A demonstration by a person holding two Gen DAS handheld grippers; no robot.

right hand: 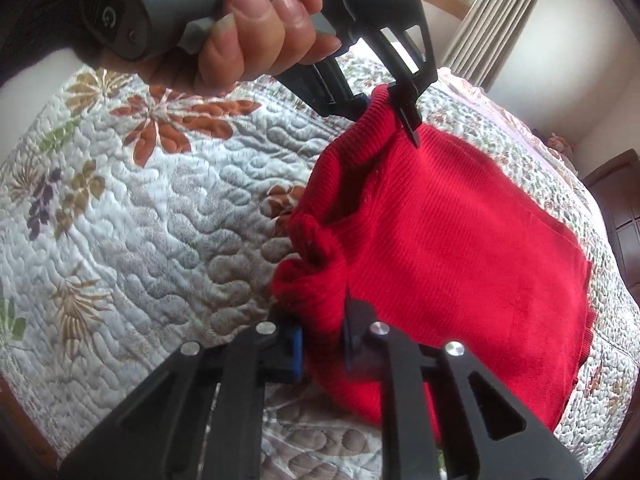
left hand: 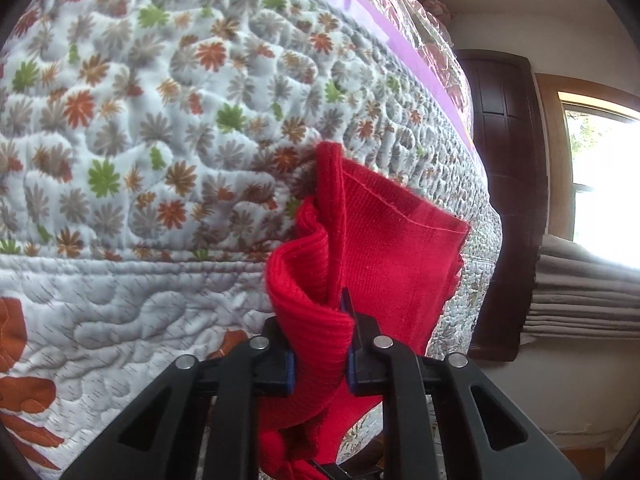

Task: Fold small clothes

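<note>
Both hand-held grippers, left [left hand: 320,354] and right [right hand: 320,354], clamp a red knitted garment's [right hand: 460,240] edge above a quilted bed [right hand: 160,220]

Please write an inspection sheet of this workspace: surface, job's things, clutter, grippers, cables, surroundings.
Surface: quilted floral bedspread covering a bed.
Job's things: one red ribbed knit garment, its near edge lifted, the rest lying on the bedspread.
Clutter: nothing seen.
Grippers: left gripper, held by a hand, shut on the garment's edge; right gripper shut on a bunched part of the same edge.
Cables: nothing seen.
Surroundings: dark wooden door, bright window, beige curtain, folded grey fabric.
</note>
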